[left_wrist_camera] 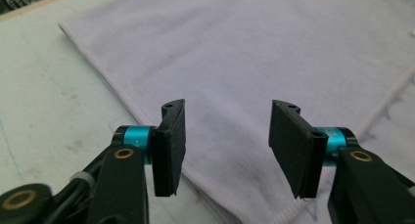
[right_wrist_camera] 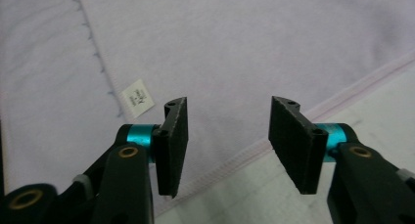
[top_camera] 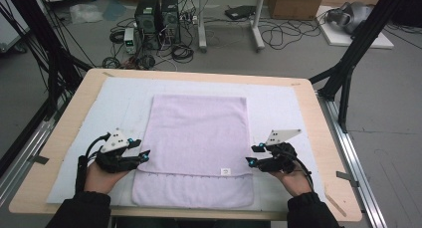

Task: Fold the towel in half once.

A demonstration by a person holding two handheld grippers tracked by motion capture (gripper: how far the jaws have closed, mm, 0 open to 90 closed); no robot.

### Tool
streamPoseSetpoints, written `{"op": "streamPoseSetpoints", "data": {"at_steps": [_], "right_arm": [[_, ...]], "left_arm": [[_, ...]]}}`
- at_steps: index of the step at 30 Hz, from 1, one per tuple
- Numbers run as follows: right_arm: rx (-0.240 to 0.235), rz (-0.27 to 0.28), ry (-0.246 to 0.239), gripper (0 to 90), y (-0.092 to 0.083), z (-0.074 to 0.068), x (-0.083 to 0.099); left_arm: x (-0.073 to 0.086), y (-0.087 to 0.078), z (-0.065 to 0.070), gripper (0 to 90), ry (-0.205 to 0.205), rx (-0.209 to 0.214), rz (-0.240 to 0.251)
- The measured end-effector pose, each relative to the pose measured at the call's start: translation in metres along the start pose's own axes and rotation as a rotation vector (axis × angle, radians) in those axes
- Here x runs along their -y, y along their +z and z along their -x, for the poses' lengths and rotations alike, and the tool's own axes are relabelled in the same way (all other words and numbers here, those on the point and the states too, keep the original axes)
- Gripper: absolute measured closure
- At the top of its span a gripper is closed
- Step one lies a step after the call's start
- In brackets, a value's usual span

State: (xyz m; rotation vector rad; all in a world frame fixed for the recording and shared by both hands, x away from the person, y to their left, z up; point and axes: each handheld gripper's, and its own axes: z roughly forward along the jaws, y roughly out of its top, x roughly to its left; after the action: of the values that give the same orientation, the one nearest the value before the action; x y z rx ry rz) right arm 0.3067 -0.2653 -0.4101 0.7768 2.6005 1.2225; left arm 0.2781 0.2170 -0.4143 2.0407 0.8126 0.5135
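Observation:
A pale lilac towel [top_camera: 198, 138] lies flat on the table's white mat [top_camera: 283, 108], with a small white label [top_camera: 226, 171] near its front right corner. My left gripper [top_camera: 145, 155] hovers at the towel's left edge, jaws apart with only the towel's hem [left_wrist_camera: 147, 121] below them. My right gripper [top_camera: 253, 155] hovers at the towel's right edge, jaws apart over the hem [right_wrist_camera: 303, 116], nothing between them. The towel [right_wrist_camera: 244, 43] and its label [right_wrist_camera: 137, 99] show in the right gripper view. The towel [left_wrist_camera: 254, 48] spreads beyond the jaws in the left gripper view.
The wooden table [top_camera: 326, 153] has bare margins left and right of the mat. Beyond its far edge stand computer towers [top_camera: 158, 16], cables, and desk legs [top_camera: 258, 24] on the floor. Black frame struts [top_camera: 358, 44] rise at both sides.

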Motion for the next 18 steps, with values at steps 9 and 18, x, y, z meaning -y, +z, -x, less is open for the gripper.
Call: {"op": "streamPoseSetpoints", "data": {"at_steps": [9, 18], "right_arm": [[-0.047, -0.033, -0.056, 58.5, 0.025, -0.010, 0.009], [-0.043, -0.067, -0.077, 69.9, 0.033, -0.010, 0.014]], "left_arm": [[0.017, 0.004, 0.001, 57.6, 0.014, 0.090, -0.042], [0.025, 0.015, 0.002, 67.1, 0.037, 0.094, -0.121]]}}
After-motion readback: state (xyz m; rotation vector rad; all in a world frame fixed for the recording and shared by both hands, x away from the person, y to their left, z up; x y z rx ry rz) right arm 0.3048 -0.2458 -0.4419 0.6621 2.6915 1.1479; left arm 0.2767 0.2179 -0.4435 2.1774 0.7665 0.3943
